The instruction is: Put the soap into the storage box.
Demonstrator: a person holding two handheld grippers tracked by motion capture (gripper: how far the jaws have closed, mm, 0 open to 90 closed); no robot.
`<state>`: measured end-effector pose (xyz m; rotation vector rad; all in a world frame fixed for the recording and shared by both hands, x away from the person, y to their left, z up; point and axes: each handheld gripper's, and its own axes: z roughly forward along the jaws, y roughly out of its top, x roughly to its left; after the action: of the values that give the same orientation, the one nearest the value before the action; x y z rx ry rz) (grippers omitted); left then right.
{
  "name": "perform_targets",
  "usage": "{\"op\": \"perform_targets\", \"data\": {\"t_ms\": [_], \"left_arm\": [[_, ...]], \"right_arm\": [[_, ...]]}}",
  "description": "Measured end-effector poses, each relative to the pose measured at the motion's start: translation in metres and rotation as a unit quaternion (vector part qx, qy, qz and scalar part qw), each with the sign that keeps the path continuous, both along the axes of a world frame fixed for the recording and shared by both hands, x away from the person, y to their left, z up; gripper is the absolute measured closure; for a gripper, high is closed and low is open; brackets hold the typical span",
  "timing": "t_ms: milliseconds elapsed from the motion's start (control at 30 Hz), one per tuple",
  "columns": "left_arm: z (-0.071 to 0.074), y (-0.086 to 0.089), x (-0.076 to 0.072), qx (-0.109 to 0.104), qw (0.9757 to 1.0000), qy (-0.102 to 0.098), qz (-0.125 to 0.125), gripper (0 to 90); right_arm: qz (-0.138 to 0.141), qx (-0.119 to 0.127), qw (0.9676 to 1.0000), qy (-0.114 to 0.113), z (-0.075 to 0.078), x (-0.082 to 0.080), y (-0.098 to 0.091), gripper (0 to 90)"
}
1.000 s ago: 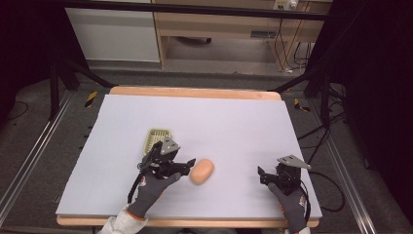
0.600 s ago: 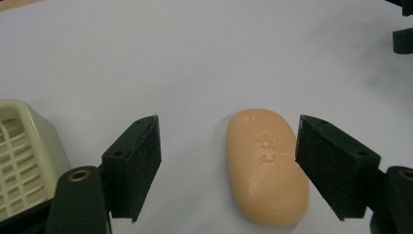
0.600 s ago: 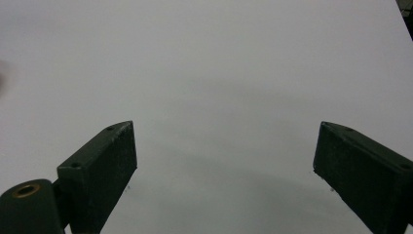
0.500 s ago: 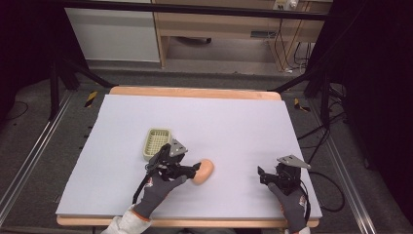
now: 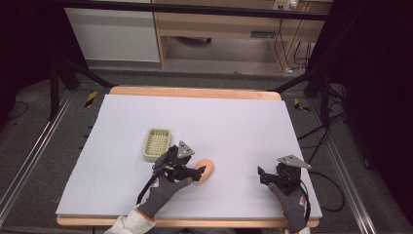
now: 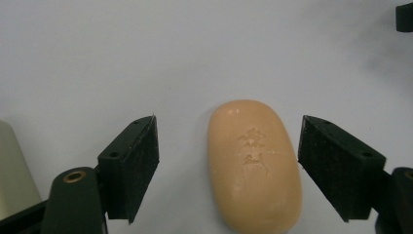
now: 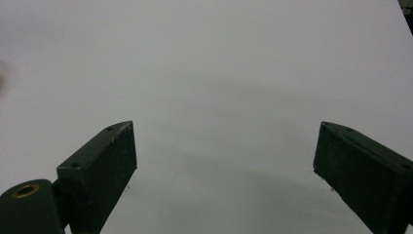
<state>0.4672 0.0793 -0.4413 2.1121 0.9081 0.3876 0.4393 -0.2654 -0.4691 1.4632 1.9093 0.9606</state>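
Observation:
A peach oval bar of soap [image 5: 206, 170] lies flat on the white table [image 5: 234, 126], near the front and slightly left of centre. My left gripper [image 5: 196, 174] is open and reaches it from the left. In the left gripper view the soap [image 6: 254, 163] lies between the two black jaws of the left gripper [image 6: 229, 127], with a gap on each side. My right gripper [image 5: 263, 176] rests open near the front right, its jaws pointing left. In its own view the right gripper [image 7: 224, 139] holds nothing, with bare table between the jaws.
A pale green slotted soap dish [image 5: 157, 144] sits just behind and left of my left hand; its corner [image 6: 12, 170] shows at the left edge of the left gripper view. The table's wooden front edge [image 5: 219, 223] is close to both hands.
My left gripper has slid right and forward, away from the soap dish, until its open jaws stand on either side of the soap. The right gripper has stayed still.

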Motion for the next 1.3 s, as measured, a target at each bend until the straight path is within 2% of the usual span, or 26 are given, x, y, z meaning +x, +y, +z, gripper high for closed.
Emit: {"op": "perform_targets", "data": {"t_ms": [567,733,933,1300], "left_arm": [[-0.013,-0.019,0.003,0.027,0.9994,0.015,-0.014,21.1],[-0.020,-0.026,0.004,0.045,0.9986,0.020,-0.022,20.5],[-0.024,-0.030,0.005,0.055,0.9979,0.024,-0.023,20.6],[-0.031,-0.030,0.008,0.055,0.9977,0.035,-0.017,24.6]], "right_arm": [[0.000,0.001,1.0000,0.001,0.000,0.000,0.000,8.9],[-0.001,0.001,1.0000,0.003,0.000,0.000,0.000,8.9],[0.000,0.001,1.0000,0.004,0.000,0.000,0.000,8.8],[0.000,-0.001,1.0000,0.006,-0.001,0.001,0.000,8.7]]}}
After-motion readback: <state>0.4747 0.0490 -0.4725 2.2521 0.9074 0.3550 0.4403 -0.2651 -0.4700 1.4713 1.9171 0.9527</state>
